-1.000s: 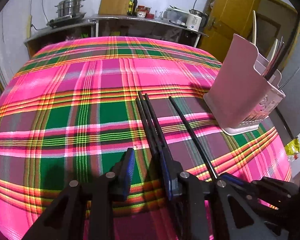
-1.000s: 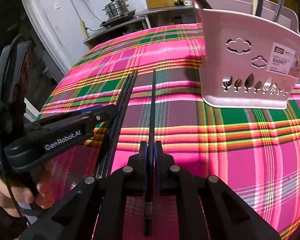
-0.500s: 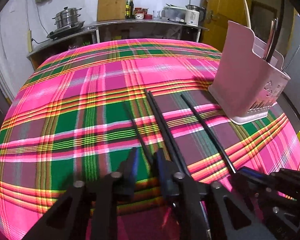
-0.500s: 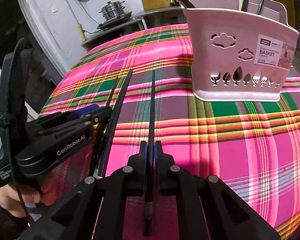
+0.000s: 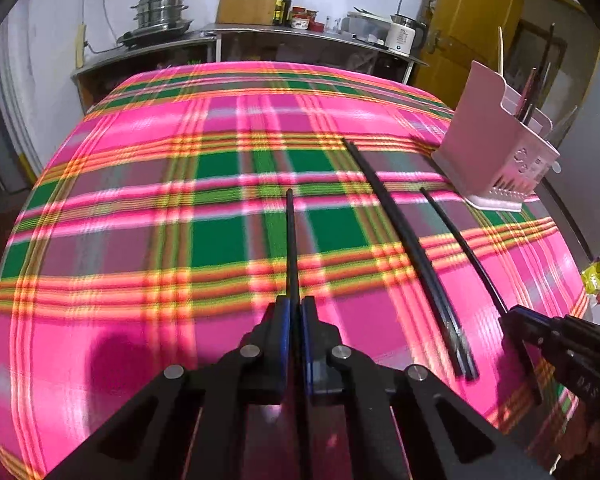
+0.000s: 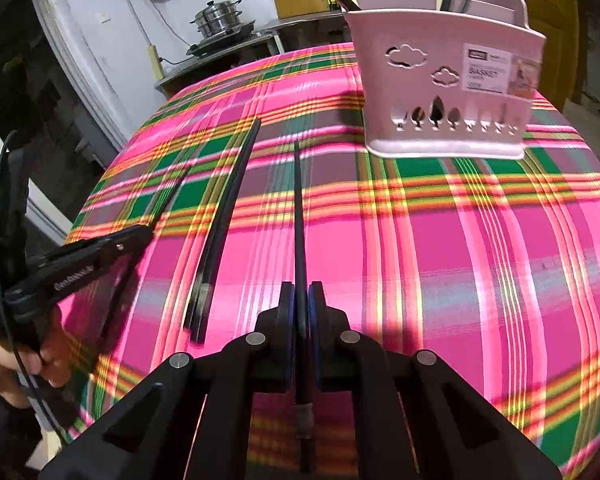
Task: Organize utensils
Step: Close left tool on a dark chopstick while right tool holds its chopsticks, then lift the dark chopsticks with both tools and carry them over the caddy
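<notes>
My left gripper is shut on a black chopstick and holds it above the plaid tablecloth. My right gripper is shut on another black chopstick, pointing toward the pink utensil basket. A pair of black chopsticks lies on the cloth between the two grippers; it also shows in the right wrist view. The basket stands at the right of the table and holds several utensils. The left gripper shows at the left of the right wrist view.
A counter with a steel pot, bottles and a kettle runs behind the table. A yellow door is at the back right. The table edge drops off at the left and right.
My left gripper closed on one chopstick from the group and lifted it away to the left. My right gripper kept its chopstick and rose slightly.
</notes>
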`<state>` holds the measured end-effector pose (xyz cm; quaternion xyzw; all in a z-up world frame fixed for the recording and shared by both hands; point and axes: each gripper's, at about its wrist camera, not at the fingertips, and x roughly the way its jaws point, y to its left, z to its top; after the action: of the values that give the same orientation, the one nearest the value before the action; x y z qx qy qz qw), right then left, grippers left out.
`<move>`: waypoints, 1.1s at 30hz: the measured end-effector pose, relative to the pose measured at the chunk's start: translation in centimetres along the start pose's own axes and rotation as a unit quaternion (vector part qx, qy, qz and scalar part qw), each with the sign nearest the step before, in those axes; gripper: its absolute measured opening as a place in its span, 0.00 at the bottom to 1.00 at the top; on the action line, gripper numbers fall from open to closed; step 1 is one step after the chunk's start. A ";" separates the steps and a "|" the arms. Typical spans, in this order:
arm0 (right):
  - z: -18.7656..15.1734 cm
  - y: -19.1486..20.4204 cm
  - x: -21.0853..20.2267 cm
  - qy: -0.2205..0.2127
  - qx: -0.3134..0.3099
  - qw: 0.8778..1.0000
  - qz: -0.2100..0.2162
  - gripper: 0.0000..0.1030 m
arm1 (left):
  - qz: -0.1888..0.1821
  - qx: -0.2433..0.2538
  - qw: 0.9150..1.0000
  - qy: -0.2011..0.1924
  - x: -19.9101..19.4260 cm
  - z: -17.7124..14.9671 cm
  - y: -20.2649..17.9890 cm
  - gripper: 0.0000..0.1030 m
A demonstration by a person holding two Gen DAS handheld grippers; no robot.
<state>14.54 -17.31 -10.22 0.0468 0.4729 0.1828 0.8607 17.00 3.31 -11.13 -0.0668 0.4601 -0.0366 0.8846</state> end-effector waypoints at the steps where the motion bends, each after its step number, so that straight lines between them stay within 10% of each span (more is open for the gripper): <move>1: -0.4 0.0 -0.3 0.003 -0.001 1.000 -0.001 0.07 | -0.003 -0.004 1.000 0.002 -0.4 -0.5 0.4 0.05; 33: 6.7 2.0 5.3 0.025 -0.054 0.998 -0.002 0.07 | 0.011 0.043 0.999 0.002 2.0 2.3 -0.9 0.12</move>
<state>22.12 -12.99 -10.28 -0.0054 0.4834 0.2073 0.8505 20.02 2.39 -11.27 -0.0234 0.4606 -0.0468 0.8861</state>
